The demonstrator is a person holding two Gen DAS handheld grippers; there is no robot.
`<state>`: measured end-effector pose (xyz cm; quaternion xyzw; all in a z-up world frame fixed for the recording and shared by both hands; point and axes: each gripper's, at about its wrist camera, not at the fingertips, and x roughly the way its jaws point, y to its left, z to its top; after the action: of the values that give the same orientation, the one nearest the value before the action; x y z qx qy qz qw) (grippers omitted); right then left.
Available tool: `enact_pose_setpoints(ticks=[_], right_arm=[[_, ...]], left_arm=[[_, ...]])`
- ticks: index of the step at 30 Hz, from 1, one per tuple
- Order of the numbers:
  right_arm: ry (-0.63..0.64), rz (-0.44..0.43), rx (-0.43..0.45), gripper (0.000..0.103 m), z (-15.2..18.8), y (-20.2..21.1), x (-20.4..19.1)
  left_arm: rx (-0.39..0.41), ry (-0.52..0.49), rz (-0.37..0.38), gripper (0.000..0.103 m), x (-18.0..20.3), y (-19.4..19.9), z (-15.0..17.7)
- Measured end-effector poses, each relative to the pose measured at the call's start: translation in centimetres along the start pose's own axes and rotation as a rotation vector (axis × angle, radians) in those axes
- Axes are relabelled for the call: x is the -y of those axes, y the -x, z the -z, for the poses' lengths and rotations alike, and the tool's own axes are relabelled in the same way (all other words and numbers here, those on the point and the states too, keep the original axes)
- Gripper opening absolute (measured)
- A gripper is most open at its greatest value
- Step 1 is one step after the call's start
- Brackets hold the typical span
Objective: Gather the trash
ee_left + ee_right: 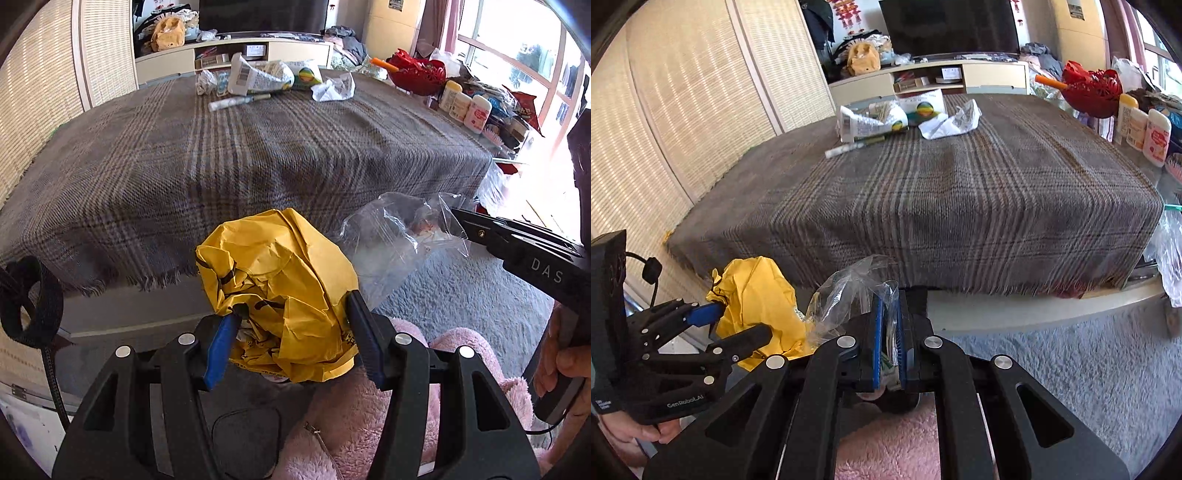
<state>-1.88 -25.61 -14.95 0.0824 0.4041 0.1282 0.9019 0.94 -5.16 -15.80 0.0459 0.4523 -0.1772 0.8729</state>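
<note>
Wrapper (280,280) crumpled, bright yellow

Plaid blanket (258,155) carries crumpled wrappers (258,75); pen (238,101).

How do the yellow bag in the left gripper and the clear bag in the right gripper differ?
The yellow bag is opaque and bulky; the clear plastic bag is see-through and thin. The left gripper holds the yellow bag with jaws well apart; the right gripper pinches the clear plastic bag with jaws nearly together. Both are crumpled and held off the floor.
</note>
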Motion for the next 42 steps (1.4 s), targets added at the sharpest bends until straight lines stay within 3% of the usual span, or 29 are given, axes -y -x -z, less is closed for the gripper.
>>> enact_pose_setpoints(ticks=[8, 19, 26, 27, 28, 29, 32, 37, 42], right_arm=[[-0.067, -0.012, -0.152, 0.009, 1.7, -5.8, 0.9], [-0.079, 0.003, -0.224, 0.012, 2.3, -9.7, 0.6], [-0.099, -0.01, -0.232, 0.014, 2.1, -10.6, 0.4], [-0.102, -0.011, -0.229, 0.022, 2.0, -10.6, 0.4], [-0.105, -0.012, -0.227, 0.039, 1.8, -10.6, 0.4], [-0.106, -0.013, -0.222, 0.046, 1.7, -10.5, 0.4], [-0.105, -0.01, -0.212, 0.05, 1.4, -10.3, 0.2], [-0.106, 0.008, -0.183, 0.082, 0.8, -9.6, 0.2], [-0.098, 0.04, -0.15, 0.097, -0.1, -8.6, 0.3]], left_arm=[[-0.107, 0.049, -0.001, 0.055, -1.8, -5.7, 1.5], [-0.199, 0.058, 0.0, 0.059, -3.0, -9.8, 1.5], [-0.203, 0.058, -0.025, 0.062, -2.8, -10.3, 1.2], [-0.202, 0.057, -0.027, 0.063, -2.8, -10.3, 1.1], [-0.2, 0.057, -0.027, 0.063, -2.9, -10.2, 1.0], [-0.196, 0.06, -0.03, 0.064, -3.2, -10.1, 1.1], [-0.178, 0.057, -0.033, 0.072, -3.5, -9.4, 0.7], [-0.148, 0.043, -0.038, 0.094, -3.7, -8.4, 0.6], [-0.135, 0.034, -0.039, 0.095, -3.9, -7.3, 0.0]])
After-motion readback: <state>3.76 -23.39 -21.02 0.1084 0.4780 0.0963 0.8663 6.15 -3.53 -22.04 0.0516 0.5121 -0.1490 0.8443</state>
